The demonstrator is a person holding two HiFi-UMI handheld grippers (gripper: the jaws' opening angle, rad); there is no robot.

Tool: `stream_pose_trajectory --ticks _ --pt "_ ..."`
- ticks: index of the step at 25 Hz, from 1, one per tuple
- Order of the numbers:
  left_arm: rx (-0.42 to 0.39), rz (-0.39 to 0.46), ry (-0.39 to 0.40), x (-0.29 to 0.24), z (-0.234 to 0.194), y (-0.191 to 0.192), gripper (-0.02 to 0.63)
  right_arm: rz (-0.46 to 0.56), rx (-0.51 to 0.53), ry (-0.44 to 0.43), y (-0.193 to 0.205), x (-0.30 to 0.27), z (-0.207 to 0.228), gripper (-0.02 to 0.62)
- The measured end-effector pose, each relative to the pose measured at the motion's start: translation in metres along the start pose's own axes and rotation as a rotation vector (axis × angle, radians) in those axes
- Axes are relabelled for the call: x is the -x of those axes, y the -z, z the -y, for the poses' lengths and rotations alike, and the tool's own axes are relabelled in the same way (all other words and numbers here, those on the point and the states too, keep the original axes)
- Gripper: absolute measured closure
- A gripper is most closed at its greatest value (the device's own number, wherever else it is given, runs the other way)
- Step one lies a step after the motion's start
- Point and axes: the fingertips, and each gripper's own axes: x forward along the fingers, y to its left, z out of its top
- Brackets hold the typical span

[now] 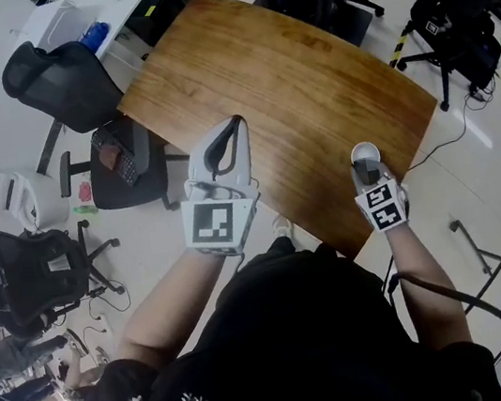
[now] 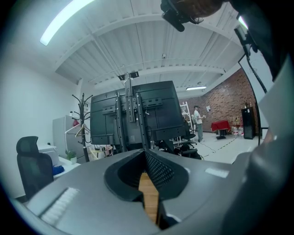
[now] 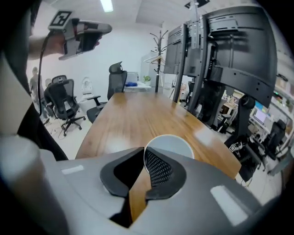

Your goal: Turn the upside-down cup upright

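My right gripper (image 3: 143,153) has its jaws clamped on the near lip of the white cup (image 3: 177,144) — one pad across its round face, the other outside. The cup sits on the wooden table (image 3: 133,114), close to the edge on my right. My left gripper (image 2: 145,152) — jaws closed, nothing between them — hangs level above the table.

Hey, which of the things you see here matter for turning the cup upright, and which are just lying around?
For the job: cup; right gripper, shut on its edge; wooden table.
Just lying about: left gripper, shut and empty; office chairs; monitors.
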Motion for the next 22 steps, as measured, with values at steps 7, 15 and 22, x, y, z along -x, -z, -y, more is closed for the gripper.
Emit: stream_pose_trajectory --ticks 7,15,22 --pt "0.010 0.000 -0.012 0.005 -0.004 0.001 0.606 -0.056 0.037 -0.041 0.010 -0.008 -0.014 0.578" --pt "0.024 -0.006 -0.028 0.005 -0.008 0.006 0.606 -0.014 0.040 -0.015 0.006 -0.008 -0.015 0.567" --pt "0.044 -0.005 0.003 -0.003 0.002 0.015 0.606 0.080 0.018 -0.022 -0.013 0.007 -0.019 0.525"
